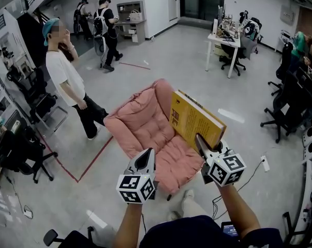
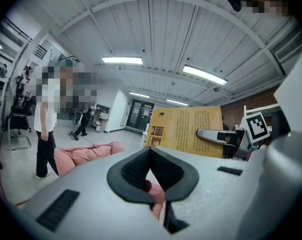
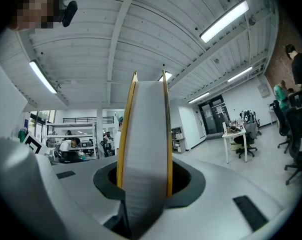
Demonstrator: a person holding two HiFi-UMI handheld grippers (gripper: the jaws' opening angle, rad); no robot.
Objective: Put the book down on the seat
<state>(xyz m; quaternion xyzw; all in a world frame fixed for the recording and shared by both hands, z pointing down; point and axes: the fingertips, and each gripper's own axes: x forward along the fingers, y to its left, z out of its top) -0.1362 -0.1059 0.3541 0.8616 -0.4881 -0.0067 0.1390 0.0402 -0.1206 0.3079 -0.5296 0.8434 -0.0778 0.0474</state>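
A thick yellow book [image 1: 193, 120] stands upright on edge above the right side of a pink cushioned seat [image 1: 143, 125]. My right gripper [image 1: 201, 142] is shut on its lower edge. In the right gripper view the book [image 3: 145, 134] fills the jaws, page edge facing the camera. My left gripper [image 1: 146, 160] hangs over the seat's front edge, to the left of the book, jaws together and holding nothing. In the left gripper view the book's cover [image 2: 183, 129] and the seat [image 2: 88, 153] lie beyond the closed tips.
A person in a white T-shirt [image 1: 67, 81] stands left of the seat. Black office chairs [image 1: 26, 154] line the left wall. A red tape line [image 1: 88, 161] runs across the floor. A white desk [image 1: 225, 39] stands at the back right, and a power strip [image 1: 265, 163] lies at the right.
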